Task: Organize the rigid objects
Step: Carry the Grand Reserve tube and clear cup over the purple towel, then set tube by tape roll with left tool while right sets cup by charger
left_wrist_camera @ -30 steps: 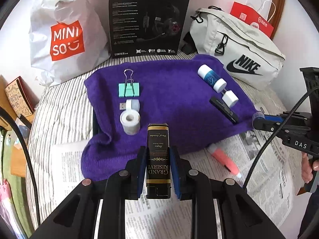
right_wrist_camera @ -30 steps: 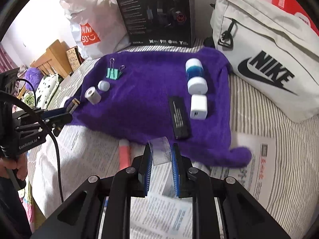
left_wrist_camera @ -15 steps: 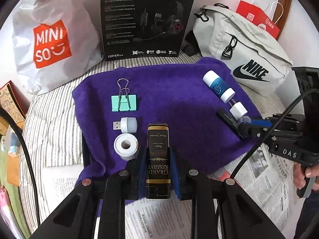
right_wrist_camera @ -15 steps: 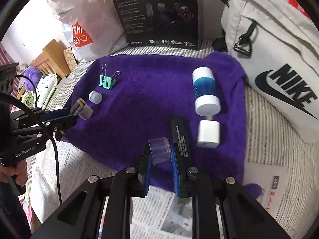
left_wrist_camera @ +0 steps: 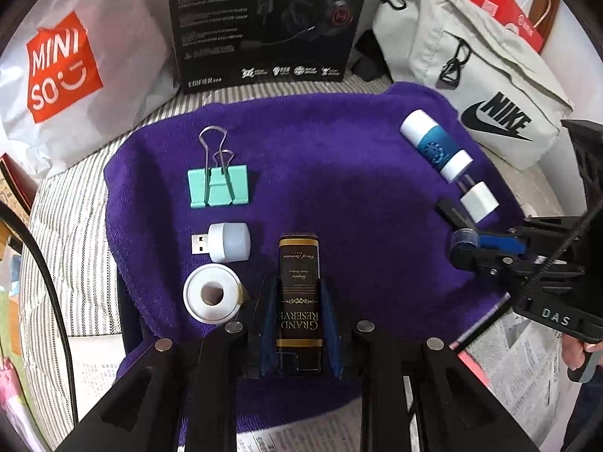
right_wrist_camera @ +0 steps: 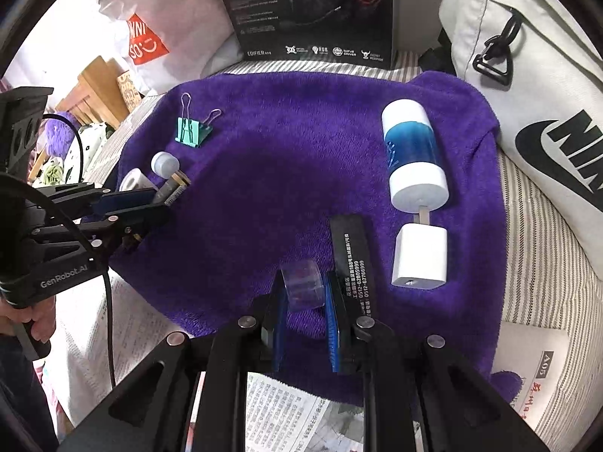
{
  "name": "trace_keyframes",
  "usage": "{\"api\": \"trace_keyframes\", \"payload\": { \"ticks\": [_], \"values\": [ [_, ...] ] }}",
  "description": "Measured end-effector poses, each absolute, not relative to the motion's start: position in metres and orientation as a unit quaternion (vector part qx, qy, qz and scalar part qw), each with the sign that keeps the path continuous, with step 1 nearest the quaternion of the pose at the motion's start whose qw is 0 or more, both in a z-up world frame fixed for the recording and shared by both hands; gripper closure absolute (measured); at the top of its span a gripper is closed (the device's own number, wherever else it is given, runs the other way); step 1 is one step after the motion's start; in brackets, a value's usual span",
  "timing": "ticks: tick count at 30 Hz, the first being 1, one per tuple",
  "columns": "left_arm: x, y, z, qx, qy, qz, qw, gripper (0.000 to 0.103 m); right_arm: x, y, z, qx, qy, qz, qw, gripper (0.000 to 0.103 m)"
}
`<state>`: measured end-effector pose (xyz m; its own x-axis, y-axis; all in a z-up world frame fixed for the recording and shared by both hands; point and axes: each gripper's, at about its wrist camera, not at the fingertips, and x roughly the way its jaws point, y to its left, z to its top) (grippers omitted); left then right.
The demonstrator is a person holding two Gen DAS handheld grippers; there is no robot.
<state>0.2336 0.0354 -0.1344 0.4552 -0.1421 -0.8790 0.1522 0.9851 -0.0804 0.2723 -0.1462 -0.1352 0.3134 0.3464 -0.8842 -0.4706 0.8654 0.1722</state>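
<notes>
My left gripper is shut on a black and gold "Grand Reserve" box, held over the near edge of the purple towel, right of a white tape roll. My right gripper is shut on a small clear plastic cap, over the towel's near part, just left of a black bar. On the towel lie a green binder clip, a white USB light, a blue and white bottle and a white charger.
A black headset box, a white Miniso bag and a grey Nike bag stand behind the towel. Newspaper covers the striped bed in front. A pink object's tip lies on the newspaper.
Both grippers have moved forward over the towel with their loads. The left one now holds the box beside the tape roll; the right one holds the cap beside the black bar.
</notes>
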Motion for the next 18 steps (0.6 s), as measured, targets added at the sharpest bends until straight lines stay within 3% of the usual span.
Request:
{"api": "trace_keyframes", "payload": {
  "ticks": [18],
  "values": [
    [0.2356,0.0341,-0.1388,0.043,0.517,-0.078,0.851,0.080,0.2758,-0.1376,-0.1355,-0.096,0.524,0.264,0.804,0.084]
  ]
}}
